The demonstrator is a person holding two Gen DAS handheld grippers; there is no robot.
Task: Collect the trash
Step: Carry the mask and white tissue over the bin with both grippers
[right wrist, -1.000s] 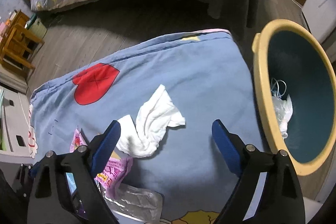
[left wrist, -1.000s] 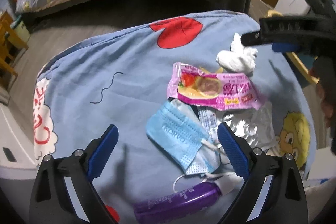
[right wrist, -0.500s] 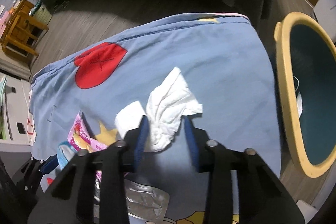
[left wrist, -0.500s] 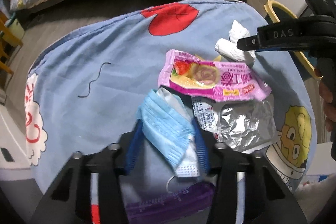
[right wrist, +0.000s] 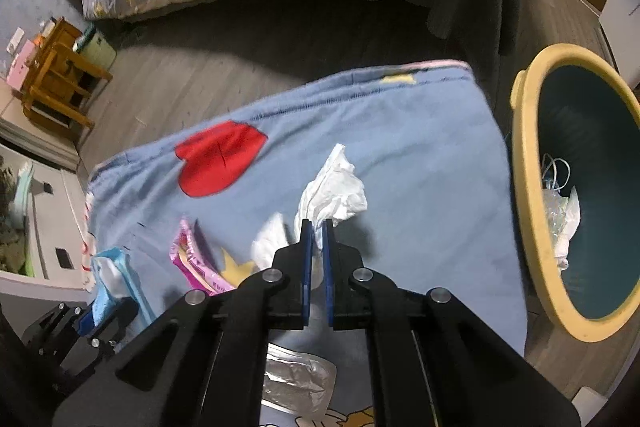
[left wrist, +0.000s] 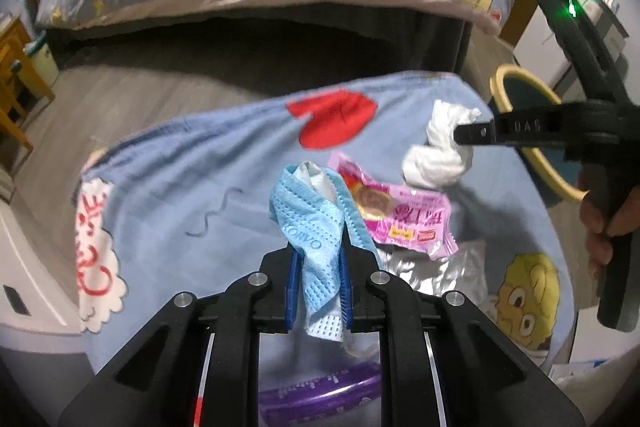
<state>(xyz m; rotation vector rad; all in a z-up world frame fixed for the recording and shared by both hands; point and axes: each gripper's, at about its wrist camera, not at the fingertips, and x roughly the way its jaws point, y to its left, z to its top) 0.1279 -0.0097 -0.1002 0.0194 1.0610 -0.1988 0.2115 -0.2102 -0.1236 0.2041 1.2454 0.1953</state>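
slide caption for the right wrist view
Right hand-held gripper pinching a tissue beside the bin.

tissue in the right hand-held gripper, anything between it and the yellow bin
Nothing visible does. The right hand-held gripper is shut on the white tissue, and only bare blue blanket lies between it and the yellow-rimmed bin off the blanket's right edge. The bin's mouth is open, with some trash inside.
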